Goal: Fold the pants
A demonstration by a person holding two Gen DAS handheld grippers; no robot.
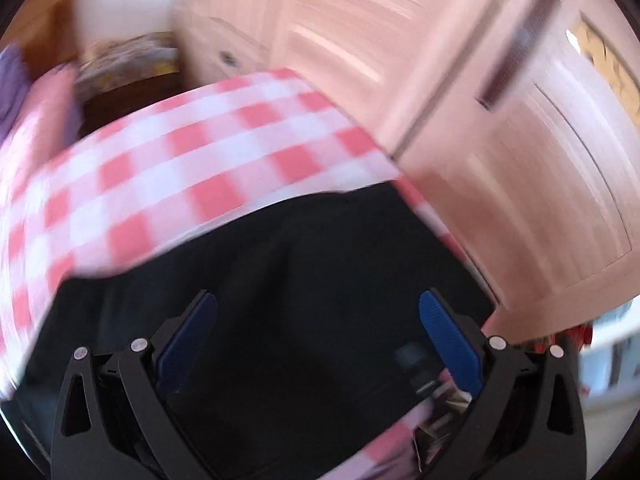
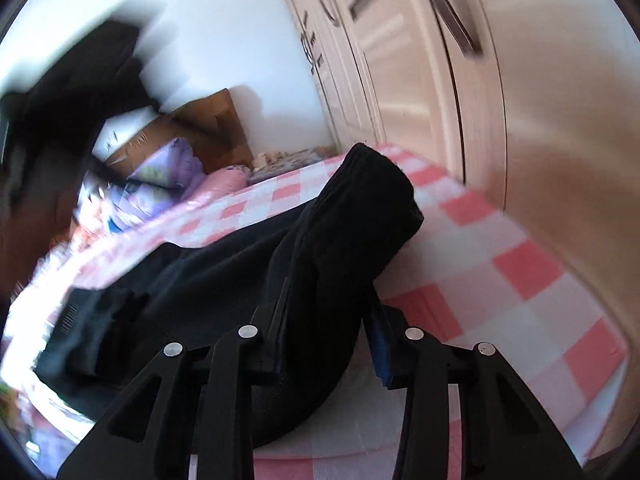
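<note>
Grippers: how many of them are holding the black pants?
1. The right gripper is shut on a bunched fold of the black pants. The left gripper hangs open above the pants, spread on the checked bedsheet.

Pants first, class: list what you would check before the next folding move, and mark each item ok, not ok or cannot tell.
1. Right gripper shut on the black pants: ok.
2. Left gripper open, holding nothing: ok.
3. Pants under the left jaws, within reach: ok.
4. Held fabric lifted off the checked sheet: ok.
5. Pant legs aligned: cannot tell, blurred.
6. Wardrobe close to the bed edge: not ok.
</note>
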